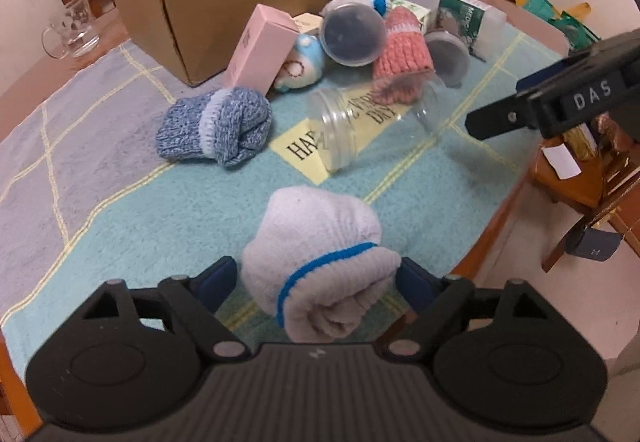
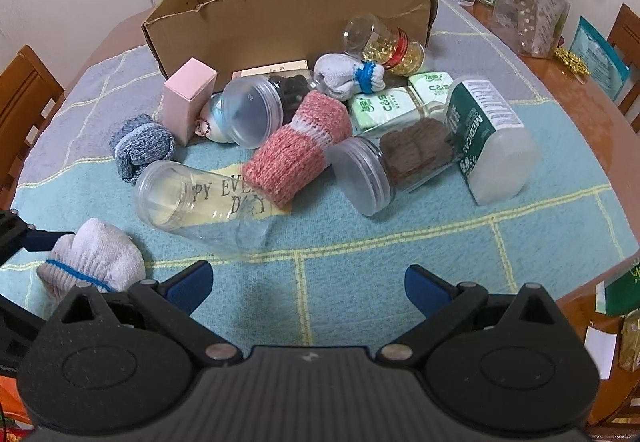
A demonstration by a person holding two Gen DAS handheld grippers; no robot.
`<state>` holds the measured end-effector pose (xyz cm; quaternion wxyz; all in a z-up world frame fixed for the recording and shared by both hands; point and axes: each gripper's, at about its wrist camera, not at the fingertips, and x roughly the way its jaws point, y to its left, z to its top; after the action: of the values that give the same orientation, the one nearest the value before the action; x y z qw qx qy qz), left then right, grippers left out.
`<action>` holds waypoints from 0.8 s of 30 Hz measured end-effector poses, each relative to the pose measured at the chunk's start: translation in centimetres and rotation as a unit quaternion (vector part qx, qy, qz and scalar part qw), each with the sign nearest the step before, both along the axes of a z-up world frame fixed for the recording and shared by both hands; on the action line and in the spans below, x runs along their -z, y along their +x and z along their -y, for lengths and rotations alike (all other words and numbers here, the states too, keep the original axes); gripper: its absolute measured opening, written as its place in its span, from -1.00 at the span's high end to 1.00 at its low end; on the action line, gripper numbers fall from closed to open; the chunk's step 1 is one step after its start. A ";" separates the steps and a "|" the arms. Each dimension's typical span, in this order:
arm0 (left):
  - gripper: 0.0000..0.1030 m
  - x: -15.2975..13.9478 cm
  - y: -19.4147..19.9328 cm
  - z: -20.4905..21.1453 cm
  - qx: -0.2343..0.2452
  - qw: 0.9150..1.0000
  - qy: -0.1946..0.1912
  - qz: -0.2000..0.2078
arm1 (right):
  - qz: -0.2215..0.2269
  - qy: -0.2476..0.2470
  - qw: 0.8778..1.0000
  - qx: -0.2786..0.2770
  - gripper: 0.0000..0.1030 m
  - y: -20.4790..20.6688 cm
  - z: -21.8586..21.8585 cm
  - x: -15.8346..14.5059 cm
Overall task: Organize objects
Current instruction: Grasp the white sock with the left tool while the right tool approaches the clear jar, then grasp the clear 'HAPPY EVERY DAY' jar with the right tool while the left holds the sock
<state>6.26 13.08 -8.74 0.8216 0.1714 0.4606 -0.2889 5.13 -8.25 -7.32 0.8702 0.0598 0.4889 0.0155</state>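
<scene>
Nothing shows inside the cardboard box point(image 2: 292, 6) yet, as far as its open top lets me see — so I'd judge the tidying barely begun. Nearest the front edge of the bench point(image 2: 592, 146), farthest from the box, lies a white sock roll with a blue band point(image 1: 320, 266); the left hand-held gripper point(image 1: 316, 278) straddles it, blue pads at either flank, though whether they press the cloth I can't quite make out. The right hand-held gripper point(image 2: 308, 286) stands wide open with nothing between its jaws, over bare mat point(image 2: 400, 266) on that same near side. Everything else sits heaped against the box's front wall — a blue knitted roll point(image 2: 140, 150), a pink carton point(image 2: 188, 102), a pink knitted roll point(image 2: 296, 150), an empty clear jar point(image 2: 192, 202) on its side, lidded jars, a second white sock roll point(image 2: 344, 76), a green-labelled bottle point(image 2: 488, 138). All that is still to be sorted.
</scene>
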 end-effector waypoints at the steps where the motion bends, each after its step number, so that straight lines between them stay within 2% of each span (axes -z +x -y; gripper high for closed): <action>1: -0.59 0.0 0.0 0.1 0.003 1.000 -0.003 0.002 | -0.001 0.001 1.000 0.002 -1.00 0.1 -0.1 0.1; 5: -0.42 0.0 0.5 0.1 0.010 1.000 -0.017 0.003 | -0.002 0.007 1.000 0.005 -1.00 0.2 -0.4 0.3; 8: -0.38 -0.2 0.8 -0.3 0.005 1.000 -0.026 0.009 | -0.002 0.014 1.000 0.005 -1.00 0.4 -0.8 0.3; 12: -0.37 -0.4 1.7 -1.8 -0.034 0.999 -0.014 0.023 | 0.000 0.026 1.000 -0.013 -1.00 0.7 -1.8 0.3; 17: -0.38 -0.5 3.4 -4.9 -0.087 0.996 -0.018 0.019 | 0.002 0.039 0.999 -0.034 -1.00 1.4 -3.7 0.4; 24: -0.38 -0.9 4.7 -7.0 -0.116 0.993 -0.012 0.031 | -0.003 0.046 0.997 -0.055 -1.00 3.1 -6.9 0.9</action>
<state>10.91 20.08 -7.89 0.8652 0.1158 0.4486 -0.1919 8.23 -1.38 -8.27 0.8626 0.0728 0.4932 0.0858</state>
